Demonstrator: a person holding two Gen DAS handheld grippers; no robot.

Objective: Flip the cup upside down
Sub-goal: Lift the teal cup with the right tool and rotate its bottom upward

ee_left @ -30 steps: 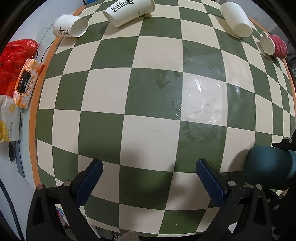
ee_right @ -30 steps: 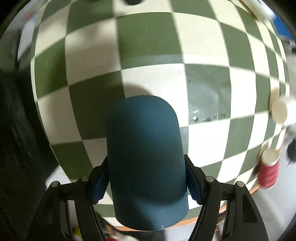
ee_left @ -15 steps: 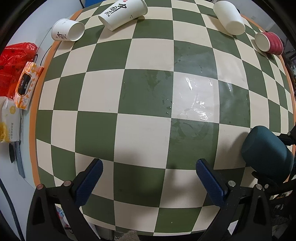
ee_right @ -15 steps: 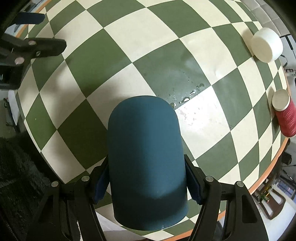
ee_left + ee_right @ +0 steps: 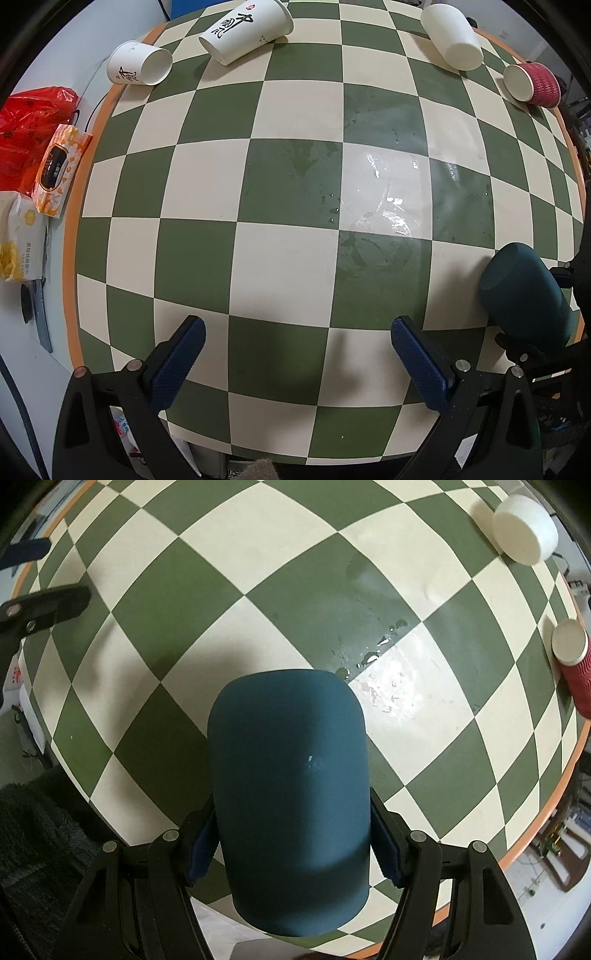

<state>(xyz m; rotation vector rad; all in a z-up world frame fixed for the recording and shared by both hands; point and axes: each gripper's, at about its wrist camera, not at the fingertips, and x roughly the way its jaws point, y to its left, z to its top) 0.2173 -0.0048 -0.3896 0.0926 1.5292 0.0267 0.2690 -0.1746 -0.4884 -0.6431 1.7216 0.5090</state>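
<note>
My right gripper (image 5: 291, 843) is shut on a dark teal cup (image 5: 290, 794). Its rounded closed end points away from the camera and its mouth is hidden. It hangs tilted above the green and cream checkered table (image 5: 177, 590). In the left wrist view the same cup (image 5: 524, 291) is at the right edge, closed end toward the table's middle, with the right gripper behind it. My left gripper (image 5: 295, 360) is open and empty above the table's near edge.
A wet patch (image 5: 384, 214) glistens mid-table. Paper cups lie on their sides at the far edge: two printed white ones (image 5: 140, 64) (image 5: 245, 29), a plain white one (image 5: 452, 37) and a red one (image 5: 532, 85). Tissue packs (image 5: 61, 170) and a red bag (image 5: 26, 122) sit off the left edge.
The right gripper has swung the teal cup around and further over the table, closer to the wet patch. The left gripper has drawn back a little, still open.
</note>
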